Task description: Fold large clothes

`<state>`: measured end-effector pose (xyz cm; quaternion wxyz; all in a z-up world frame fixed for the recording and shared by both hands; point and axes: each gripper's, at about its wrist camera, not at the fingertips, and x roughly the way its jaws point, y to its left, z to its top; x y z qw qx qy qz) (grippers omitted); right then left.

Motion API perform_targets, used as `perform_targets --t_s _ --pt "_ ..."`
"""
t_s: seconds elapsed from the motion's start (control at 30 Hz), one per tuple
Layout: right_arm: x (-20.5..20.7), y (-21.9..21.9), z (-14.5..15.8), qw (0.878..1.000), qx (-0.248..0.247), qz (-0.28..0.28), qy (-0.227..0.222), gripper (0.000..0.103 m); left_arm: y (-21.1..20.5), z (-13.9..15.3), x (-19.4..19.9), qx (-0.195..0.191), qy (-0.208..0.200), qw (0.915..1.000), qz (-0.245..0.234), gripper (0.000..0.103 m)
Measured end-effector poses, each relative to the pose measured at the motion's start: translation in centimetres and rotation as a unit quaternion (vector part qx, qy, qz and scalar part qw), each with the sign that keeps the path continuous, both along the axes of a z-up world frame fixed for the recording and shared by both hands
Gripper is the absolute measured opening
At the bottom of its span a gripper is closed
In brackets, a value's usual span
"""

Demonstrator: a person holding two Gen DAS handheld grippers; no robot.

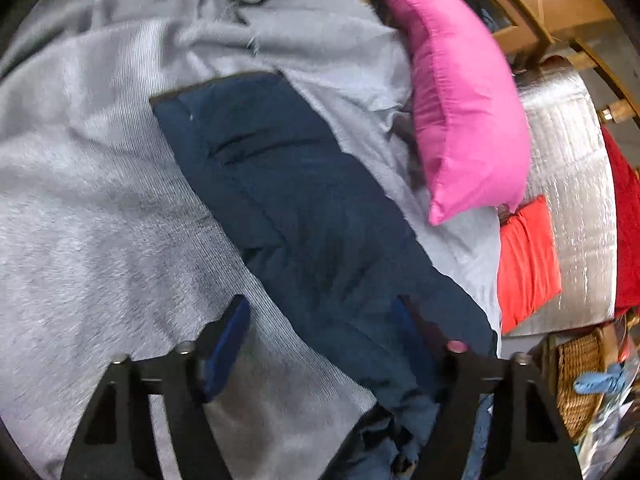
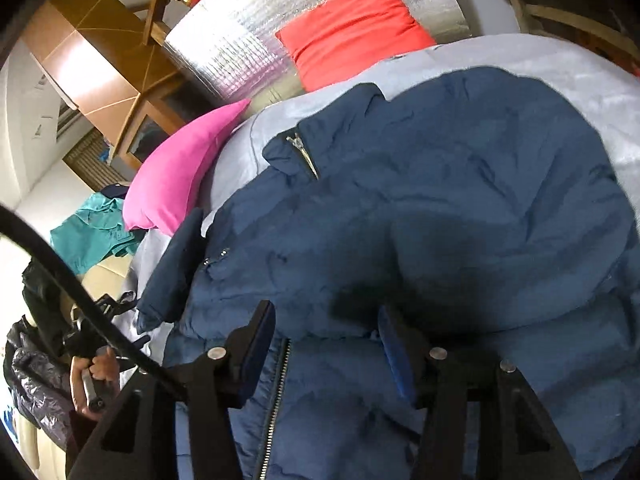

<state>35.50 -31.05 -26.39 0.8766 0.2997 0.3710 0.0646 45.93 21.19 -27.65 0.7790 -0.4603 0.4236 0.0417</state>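
Note:
A navy puffer jacket [image 2: 460, 200] with a metal zipper [image 2: 276, 392] lies spread on a grey bed cover [image 1: 100, 220]. One navy sleeve [image 1: 288, 200] stretches out across the cover in the left wrist view. My left gripper [image 1: 320, 336] hangs open low over the near end of that sleeve, one finger [image 1: 228, 344] above the grey cover and the other above the navy cloth. Just above the jacket's front by the zipper, my right gripper [image 2: 324, 348] is open too, with padded cloth bulging up between its fingers.
A pink pillow [image 1: 460, 100] and a red cushion [image 1: 528, 260] lie at the bed's far side against a silver foil mat [image 1: 568, 160]. Beyond are wooden furniture [image 2: 100, 60], a wicker basket [image 1: 580, 380] and a teal garment [image 2: 92, 232]. A person's hand [image 2: 96, 376] and a black cable [image 2: 80, 300] show at lower left.

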Motion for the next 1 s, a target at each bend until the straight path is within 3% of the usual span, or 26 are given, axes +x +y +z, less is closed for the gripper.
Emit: perform_targets --t_s 0.2,0.33,0.47,0.7,0.83,1.0 --pt "-0.1 -1.2 -1.6 0.998 0.052 -0.008 -0.017 0.058 0.3 -0.4 1.0 -0.006 -0.005 0.9999 0.014 0.033" --pt "-0.6 -1.4 -1.8 0.998 0.058 -0.007 -0.030 0.058 -0.6 1.3 0.9 0.031 -0.012 0.9993 0.020 0.017" --pt "-0.9 -1.8 -2.1 0.996 0.074 -0.009 -0.038 0.058 -3.3 5.8 0.3 0.095 -0.058 0.9938 0.006 0.016" --pt "-1.5 -2.5 -2.4 0.993 0.101 -0.018 -0.055 0.058 -11.4 11.9 -1.8 0.181 -0.145 0.9695 -0.079 0.016" --pt "-1.6 -2.6 -2.7 0.992 0.111 -0.021 -0.060 0.058 -17.3 11.9 -2.3 0.189 -0.167 0.9528 -0.169 0.016" --pt "-1.8 -2.9 -2.8 0.990 0.123 -0.025 -0.067 0.058 -24.0 8.8 -2.4 0.208 -0.135 0.9288 -0.275 0.017"
